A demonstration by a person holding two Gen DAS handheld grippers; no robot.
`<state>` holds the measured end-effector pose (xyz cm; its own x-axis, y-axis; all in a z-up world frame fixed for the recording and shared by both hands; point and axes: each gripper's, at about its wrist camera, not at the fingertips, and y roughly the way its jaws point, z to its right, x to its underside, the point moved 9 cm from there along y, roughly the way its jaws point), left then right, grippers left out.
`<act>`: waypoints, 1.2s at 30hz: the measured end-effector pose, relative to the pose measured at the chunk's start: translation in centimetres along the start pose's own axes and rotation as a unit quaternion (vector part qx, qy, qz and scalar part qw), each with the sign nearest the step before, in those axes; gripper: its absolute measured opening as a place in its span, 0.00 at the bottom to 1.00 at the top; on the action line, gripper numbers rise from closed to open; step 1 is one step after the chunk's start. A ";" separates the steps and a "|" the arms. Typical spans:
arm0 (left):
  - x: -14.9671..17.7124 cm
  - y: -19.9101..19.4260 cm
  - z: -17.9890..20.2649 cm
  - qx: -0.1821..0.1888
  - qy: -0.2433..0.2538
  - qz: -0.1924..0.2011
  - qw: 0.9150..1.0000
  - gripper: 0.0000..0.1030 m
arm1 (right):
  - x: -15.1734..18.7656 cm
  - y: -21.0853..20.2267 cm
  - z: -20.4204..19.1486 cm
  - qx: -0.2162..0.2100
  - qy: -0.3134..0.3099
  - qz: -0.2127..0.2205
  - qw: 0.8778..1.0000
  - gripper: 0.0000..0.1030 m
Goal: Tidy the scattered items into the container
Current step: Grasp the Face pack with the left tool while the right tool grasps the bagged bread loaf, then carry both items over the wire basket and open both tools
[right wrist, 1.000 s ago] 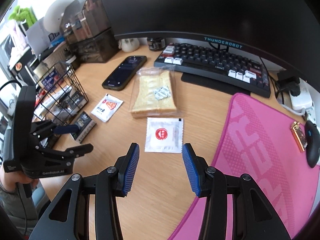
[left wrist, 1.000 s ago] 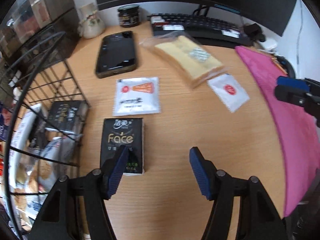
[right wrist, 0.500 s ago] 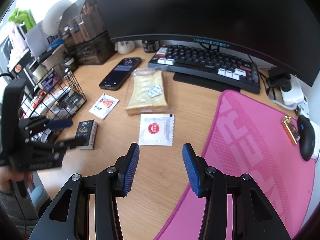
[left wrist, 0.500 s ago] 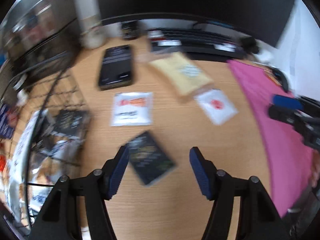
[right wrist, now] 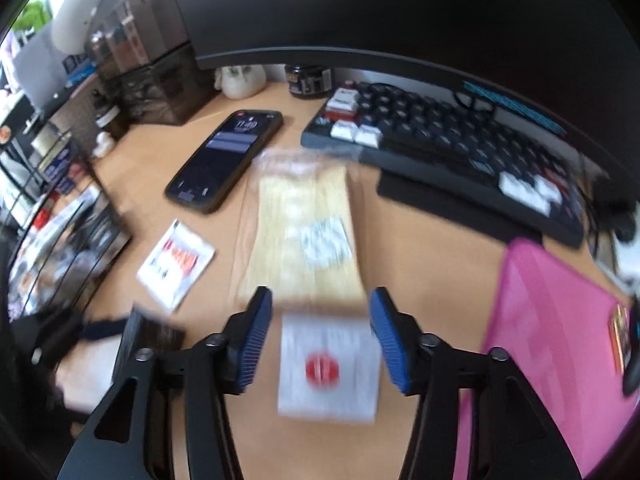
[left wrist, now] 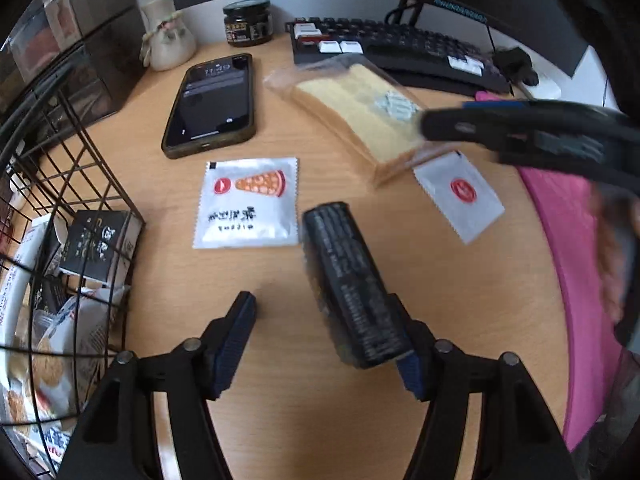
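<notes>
Left gripper (left wrist: 324,334) beside one tissue pack (left wrist: 352,284)

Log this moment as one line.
left gripper: open, black pack against one finger | right gripper: jaws opening, red-dot sachet between them, ungripped | basket: both outside

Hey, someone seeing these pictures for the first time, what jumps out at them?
Probably the black pack, tilted up against one finger of the left hand-held gripper with a clear gap on its other side. Next, the white sachet with a red dot lies between the opening fingers of the right hand-held gripper, with bagged bread just beyond. A wire basket stands at the desk's left edge.
</notes>
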<state>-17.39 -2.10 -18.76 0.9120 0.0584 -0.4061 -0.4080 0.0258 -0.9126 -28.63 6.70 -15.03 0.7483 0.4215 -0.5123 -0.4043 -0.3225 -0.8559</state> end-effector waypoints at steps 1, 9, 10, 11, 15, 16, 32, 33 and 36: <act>-0.1 0.1 -0.1 0.004 0.000 -0.002 1.000 0.67 | -0.6 0.6 -0.1 0.003 -0.002 -0.001 1.000 0.54; -1.1 0.4 -0.6 0.027 0.005 0.004 1.000 0.68 | -3.5 5.1 -1.0 0.023 -0.016 -0.012 1.000 0.80; -1.2 0.4 -0.5 0.030 0.007 0.009 0.999 0.64 | -3.4 5.3 -1.0 0.021 -0.016 -0.012 1.000 0.80; -1.3 0.3 -0.5 0.031 0.009 0.014 0.999 0.58 | -3.2 5.5 -1.1 0.018 -0.016 -0.011 1.000 0.80; -1.3 0.2 -0.5 0.031 0.016 0.017 0.999 0.21 | -2.1 5.3 -1.0 -0.007 -0.008 -0.015 1.000 0.72; -1.3 0.1 -0.5 0.031 0.017 0.016 0.999 0.21 | -1.8 4.9 -1.0 -0.004 -0.014 -0.015 1.000 0.69; -1.2 -6.9 0.8 0.040 0.026 0.074 0.996 0.20 | 3.4 -6.7 0.9 -0.012 0.009 0.026 1.000 0.50; -1.2 -7.7 0.9 0.043 0.028 0.078 0.996 0.20 | 3.5 -7.5 0.7 -0.019 0.011 0.030 0.999 0.50; -1.5 -10.7 0.5 0.043 0.027 0.104 0.993 0.21 | 2.9 -10.0 -1.0 -0.038 0.010 0.049 0.998 0.50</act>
<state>-14.36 -1.98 -8.35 0.8080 0.0179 -0.5888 -0.5873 0.1032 -0.8028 -21.96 10.29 -7.90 0.7178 0.3680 -0.5910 -0.4355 -0.4249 -0.7936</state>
